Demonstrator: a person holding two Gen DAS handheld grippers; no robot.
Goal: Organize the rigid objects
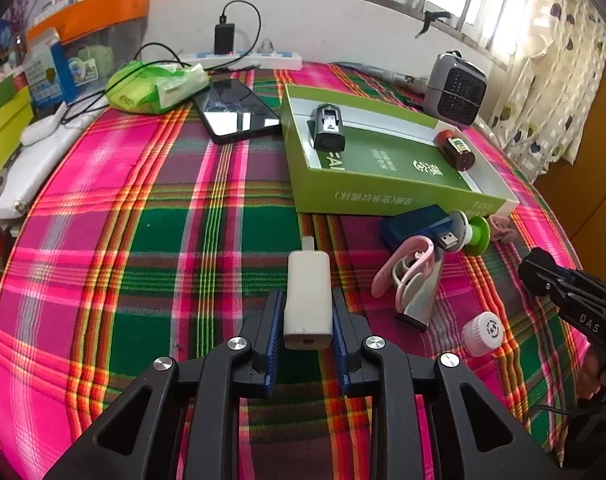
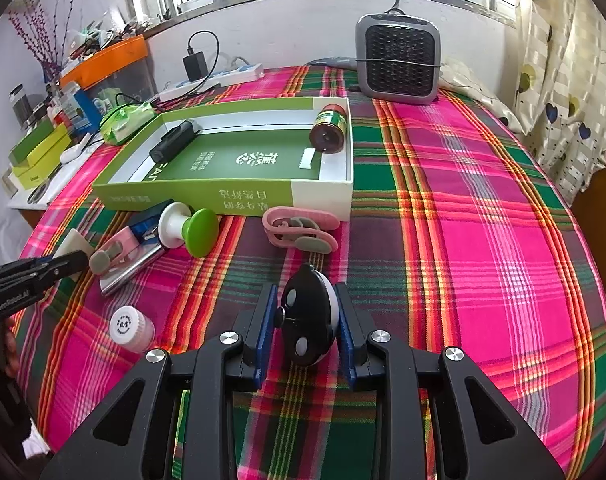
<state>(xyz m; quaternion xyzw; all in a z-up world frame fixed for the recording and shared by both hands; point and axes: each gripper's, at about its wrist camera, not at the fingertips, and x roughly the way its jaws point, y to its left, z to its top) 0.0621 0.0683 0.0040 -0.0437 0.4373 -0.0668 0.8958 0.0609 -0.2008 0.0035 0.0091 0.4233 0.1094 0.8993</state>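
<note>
Two items lie in the green box (image 2: 323, 196) ahead; left gripper (image 1: 307, 316) clamps a white charger (image 1: 307, 296), right gripper (image 2: 307, 320) a black gadget (image 2: 309, 320); several pieces wait outside.

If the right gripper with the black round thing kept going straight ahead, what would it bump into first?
Probably the pink clip, lying on the cloth just ahead of the right gripper and the black round gadget between its fingers. Behind it stands the green box. Depth is hard to judge here, so it might pass over the clip.

Two low wrist views, shared box (image 1: 383, 184)
</note>
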